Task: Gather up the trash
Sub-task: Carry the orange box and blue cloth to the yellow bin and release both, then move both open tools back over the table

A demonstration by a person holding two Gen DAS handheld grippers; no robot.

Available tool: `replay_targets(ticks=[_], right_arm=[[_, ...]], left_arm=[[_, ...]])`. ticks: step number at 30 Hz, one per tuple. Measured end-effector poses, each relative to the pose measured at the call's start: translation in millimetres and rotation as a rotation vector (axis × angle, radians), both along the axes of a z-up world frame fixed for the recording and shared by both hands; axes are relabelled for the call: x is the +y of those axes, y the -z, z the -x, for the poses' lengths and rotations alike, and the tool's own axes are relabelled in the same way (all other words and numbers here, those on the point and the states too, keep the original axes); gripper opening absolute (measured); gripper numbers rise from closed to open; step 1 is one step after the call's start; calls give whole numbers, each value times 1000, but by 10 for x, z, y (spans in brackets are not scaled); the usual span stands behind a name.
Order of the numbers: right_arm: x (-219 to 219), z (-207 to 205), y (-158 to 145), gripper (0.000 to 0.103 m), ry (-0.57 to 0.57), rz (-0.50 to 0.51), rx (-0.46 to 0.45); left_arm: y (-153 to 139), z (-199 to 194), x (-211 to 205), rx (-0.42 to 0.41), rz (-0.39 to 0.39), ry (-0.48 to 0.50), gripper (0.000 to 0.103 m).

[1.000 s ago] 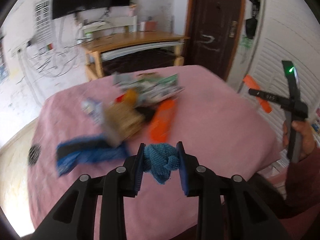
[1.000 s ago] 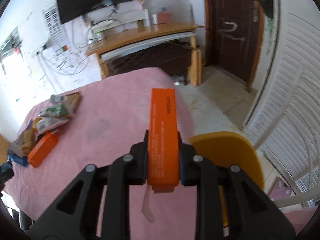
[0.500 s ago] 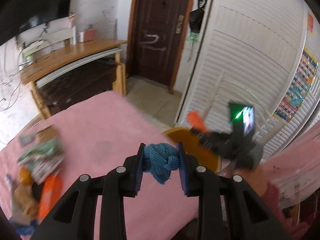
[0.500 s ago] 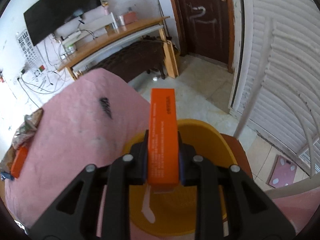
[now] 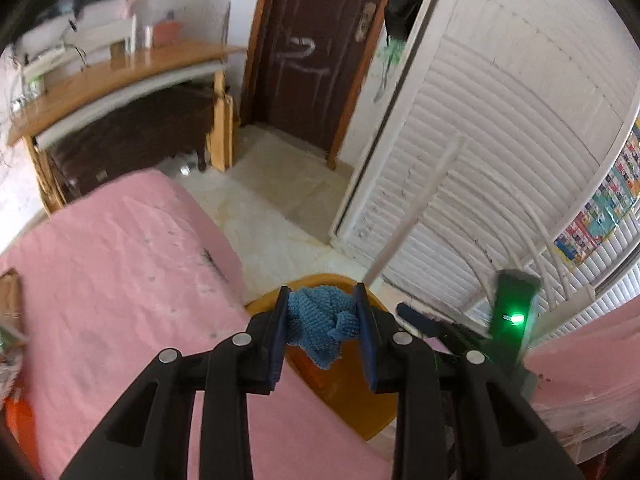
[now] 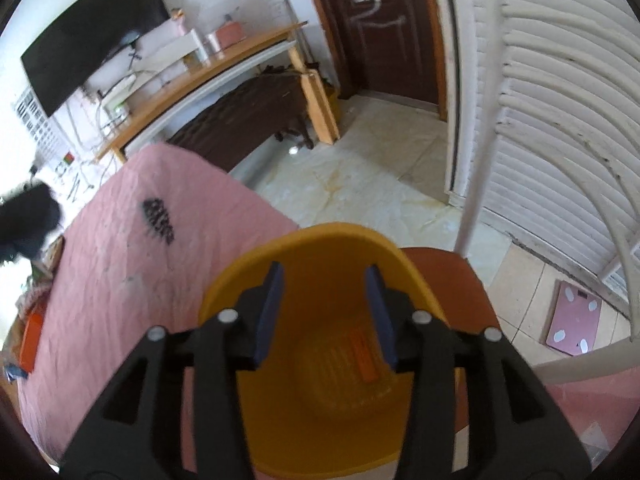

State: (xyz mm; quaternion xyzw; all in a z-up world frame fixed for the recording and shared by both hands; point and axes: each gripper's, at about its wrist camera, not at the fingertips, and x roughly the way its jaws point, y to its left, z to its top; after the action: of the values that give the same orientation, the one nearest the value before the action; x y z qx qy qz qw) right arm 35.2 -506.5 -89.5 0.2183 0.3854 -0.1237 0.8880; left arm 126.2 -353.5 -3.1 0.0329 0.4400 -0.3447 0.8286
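The orange box (image 6: 363, 356) lies on the floor of the yellow bin (image 6: 320, 236), below the right gripper (image 6: 325, 312) and slightly to the right of its gap; the jaws are opening and nothing is between them. The blue knitted cloth (image 5: 322, 326) is pinched tight in the narrow jaws of the left gripper (image 5: 321, 330), a loose end hanging below the pads, with the bin's rim (image 5: 316, 280) just behind and under it.

The main risk, as I judge it, is on the left side: the cloth hangs over the bin's near edge rather than its middle, so releasing here could drape it on the rim or drop it onto the pink cover (image 5: 120, 280) beside the bin. The knit could also snag on a pad and cling as the jaws part. The two grippers are close together over one small opening, so they could knock each other.

More litter, including another orange packet (image 6: 31, 338), waits far left of the right jaws.
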Motion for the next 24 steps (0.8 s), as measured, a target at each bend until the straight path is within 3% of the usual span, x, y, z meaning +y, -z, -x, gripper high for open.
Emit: replay_targets(ticks=[2, 4, 6, 7, 16, 21, 24], right_arm=[[-80, 55, -23, 50, 29, -12, -13], [-144, 111, -43, 51, 51, -18, -24], [-183, 155, -43, 51, 66, -22, -32], [-193, 160, -44, 51, 67, -23, -33], [-114, 176, -105, 51, 45, -17, -47], [-34, 188, -222, 51, 16, -9, -76], [84, 181, -309, 62, -14, -1, -94]], left_arm=[[91, -43, -75, 27, -5, 19, 28], [148, -69, -136, 47, -15, 36, 39], [177, -76, -187, 48, -11, 42, 77], [176, -73, -197, 48, -4, 47, 83], [14, 69, -68, -13, -8, 29, 86], [-102, 190, 282, -43, 11, -18, 91], [-143, 256, 563, -54, 13, -56, 92]])
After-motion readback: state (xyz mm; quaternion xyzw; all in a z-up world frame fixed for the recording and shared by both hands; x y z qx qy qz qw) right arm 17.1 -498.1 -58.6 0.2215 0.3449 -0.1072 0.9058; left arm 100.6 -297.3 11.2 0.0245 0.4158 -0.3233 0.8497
